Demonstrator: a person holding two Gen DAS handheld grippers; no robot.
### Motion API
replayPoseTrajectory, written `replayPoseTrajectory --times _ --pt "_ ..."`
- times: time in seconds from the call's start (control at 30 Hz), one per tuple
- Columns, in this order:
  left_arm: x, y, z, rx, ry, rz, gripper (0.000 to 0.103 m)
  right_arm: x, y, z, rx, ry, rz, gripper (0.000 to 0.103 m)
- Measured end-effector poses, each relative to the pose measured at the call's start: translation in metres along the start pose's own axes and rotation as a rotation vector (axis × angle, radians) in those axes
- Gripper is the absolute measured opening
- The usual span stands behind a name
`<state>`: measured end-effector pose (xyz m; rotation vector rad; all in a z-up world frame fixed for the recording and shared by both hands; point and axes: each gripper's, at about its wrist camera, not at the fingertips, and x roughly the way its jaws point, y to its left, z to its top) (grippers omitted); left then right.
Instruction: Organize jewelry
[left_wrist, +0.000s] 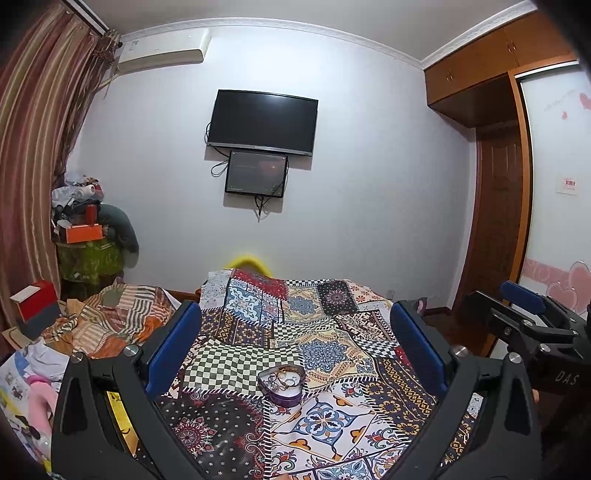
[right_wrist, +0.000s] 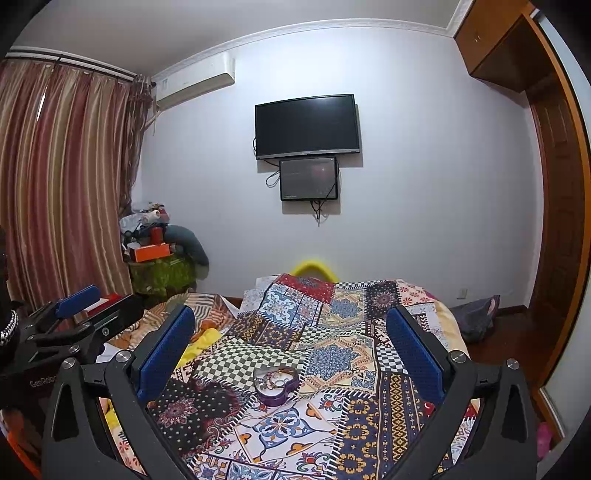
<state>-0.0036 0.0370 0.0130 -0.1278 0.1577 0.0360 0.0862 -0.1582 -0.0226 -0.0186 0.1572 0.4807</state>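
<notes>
A bed (left_wrist: 207, 435) is covered by a patchwork cloth (left_wrist: 325, 347), on which 1 heart-shaped purple tin (left_wrist: 282, 384) of jewelry (left_wrist: 284, 376) is set, with striped bedding (left_wrist: 110, 317) bunched alongside.

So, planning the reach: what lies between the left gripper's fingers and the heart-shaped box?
Only patterned bedspread; in the left wrist view, nothing else sits between the left gripper and heart-shaped box.

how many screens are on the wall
2: a big dark TV high on the wall, and a smaller screen mounted right below it, slightly overlapping its bottom edge.

Even, soft indoor light; heavy fisheye bending, dark vignetted corners; sharp focus
</notes>
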Motion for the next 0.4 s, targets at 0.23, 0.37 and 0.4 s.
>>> replayPoseTrajectory --times 0.23,0.37,0.4 --pt "0.0044 -0.0003 -0.0024 0.003 0.010 0.001 0.102 0.0008 -0.0004 -0.0020 0.001 0.007 -0.002 0.103" --pt "0.0079 0.0009 -0.0047 0.002 0.020 0.000 0.102 0.0028 -0.0017 -0.0026 0.008 0.014 -0.002 0.103" --pt "0.0084 0.0016 -0.0053 0.002 0.022 0.001 0.102 0.0037 -0.0022 -0.0024 0.010 0.015 -0.002 0.103"
